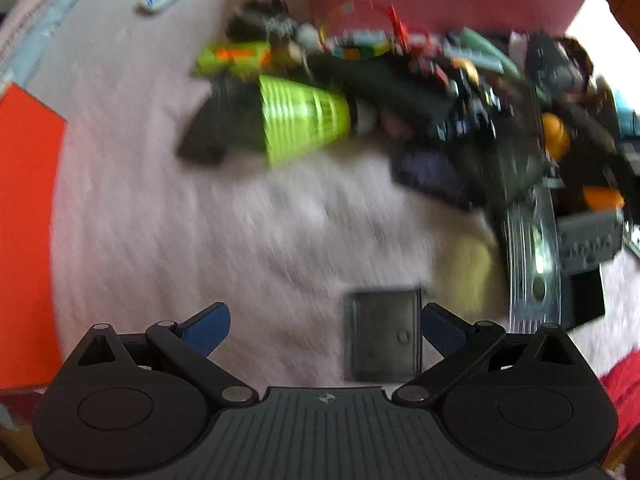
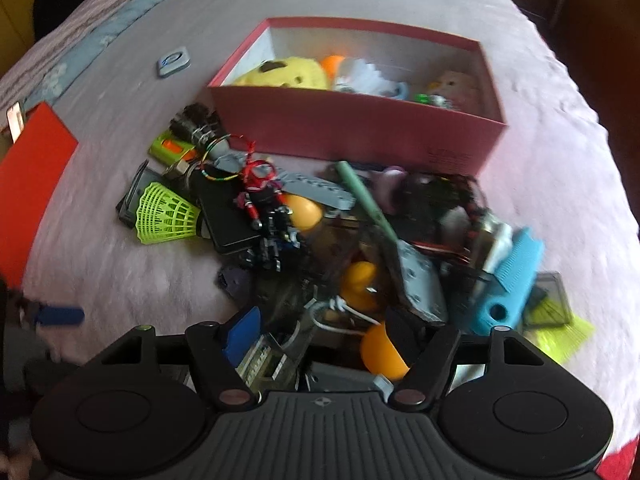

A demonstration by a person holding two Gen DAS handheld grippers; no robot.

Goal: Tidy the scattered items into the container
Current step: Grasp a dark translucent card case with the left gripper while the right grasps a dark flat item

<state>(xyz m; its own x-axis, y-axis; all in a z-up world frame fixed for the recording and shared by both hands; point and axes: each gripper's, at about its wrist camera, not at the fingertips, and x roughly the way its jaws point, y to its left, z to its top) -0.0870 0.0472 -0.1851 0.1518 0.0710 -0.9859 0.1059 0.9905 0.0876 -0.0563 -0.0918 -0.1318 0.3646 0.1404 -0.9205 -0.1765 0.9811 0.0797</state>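
Left gripper (image 1: pixel 325 330): jaws wide open, nothing held. A small dark case (image 1: pixel 383 336) is seen lying flat on the pink cover (image 1: pixel 200 240) between the pads, hard against the right pad and apart from the left one. No contact can be confirmed; the view is badly smeared.

Right gripper (image 2: pixel 326 338): jaws well apart, nothing clamped. They are set over the near edge of the pile (image 2: pixel 320 240); an orange ball (image 2: pixel 382 354) sits just inside the right finger, with a clear plastic piece (image 2: pixel 272 356) and a white cord (image 2: pixel 340 320) nearer the left pad.

Further out, the pile is made up of a green shuttlecock (image 2: pixel 166 216), a red-black figure (image 2: pixel 266 208), a yellow duck (image 2: pixel 360 284) and a blue comb (image 2: pixel 508 284), among others too blurred to name. The box (image 2: pixel 360 128) stands just past the pile on the far side, open-topped and already partly loaded with a yellow plush (image 2: pixel 284 72) and other bits. A red panel (image 2: pixel 28 184) lies at the far left.

Step judged: reach-in for a pick, both grippers, task roughly midway with most of the pile still out.

Next move: the left needs centring on the case before closing, or the flat case gets pushed rather than pinched. The right needs one target chosen; the ball is likely to roll off the pads, and the cord may be dragged along.
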